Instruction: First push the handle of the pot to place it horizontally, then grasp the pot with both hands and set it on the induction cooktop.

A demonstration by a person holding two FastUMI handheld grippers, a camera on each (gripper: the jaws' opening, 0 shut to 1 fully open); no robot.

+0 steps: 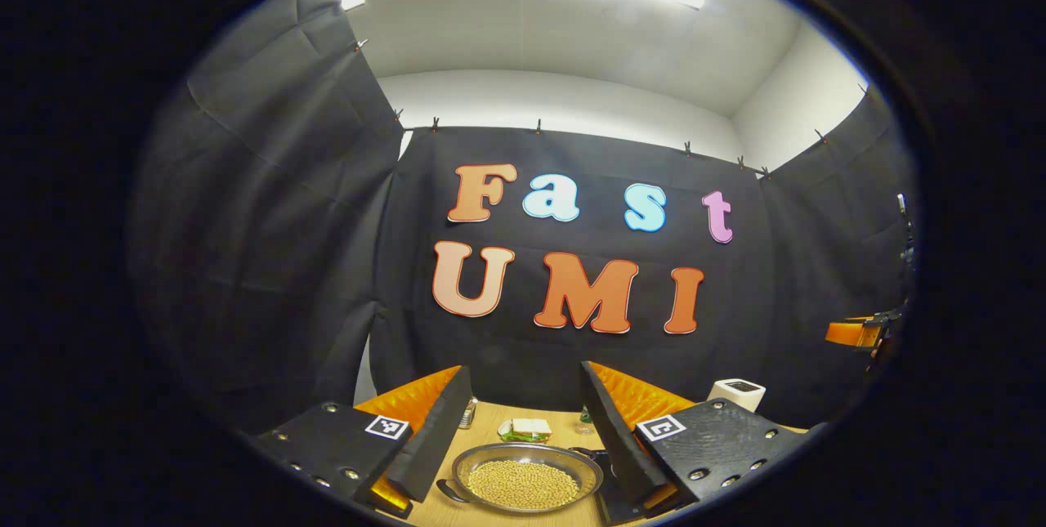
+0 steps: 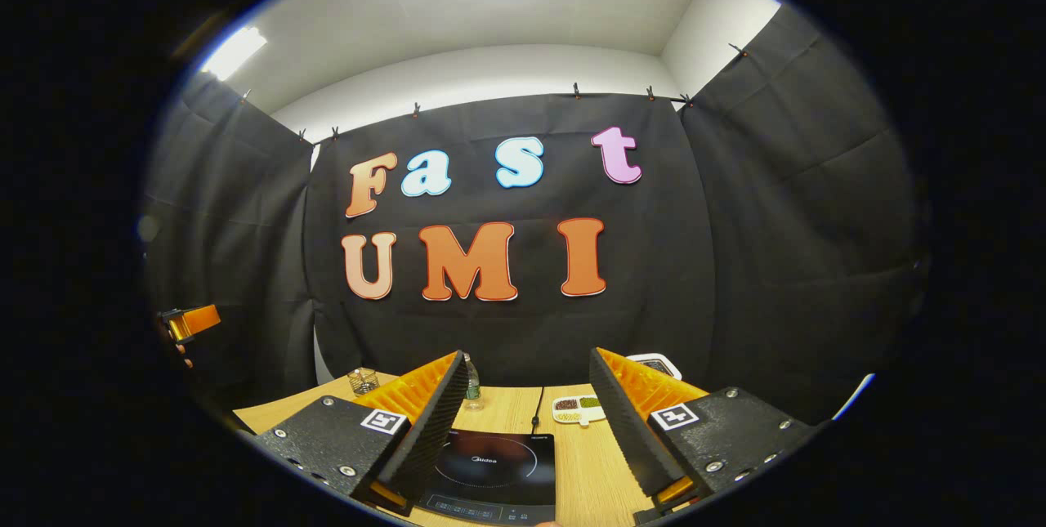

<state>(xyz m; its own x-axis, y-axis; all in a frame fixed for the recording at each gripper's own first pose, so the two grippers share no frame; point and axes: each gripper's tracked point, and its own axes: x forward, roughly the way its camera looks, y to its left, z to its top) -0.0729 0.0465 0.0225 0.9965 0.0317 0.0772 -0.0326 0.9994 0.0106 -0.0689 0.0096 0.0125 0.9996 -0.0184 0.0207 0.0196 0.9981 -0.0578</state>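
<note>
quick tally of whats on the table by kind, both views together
cookware: 2, the pot of beans and the induction cooktop
food: 2, a sandwich and a divided dish of beans
bottles: 1, a water bottle
glassware: 1, a glass
white boxes: 1, a white appliance
total: 7

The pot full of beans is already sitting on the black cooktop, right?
No. In the left gripper view the pot of beans sits on the wooden table, between the open left gripper. The right gripper view shows the cooktop bare.
</note>
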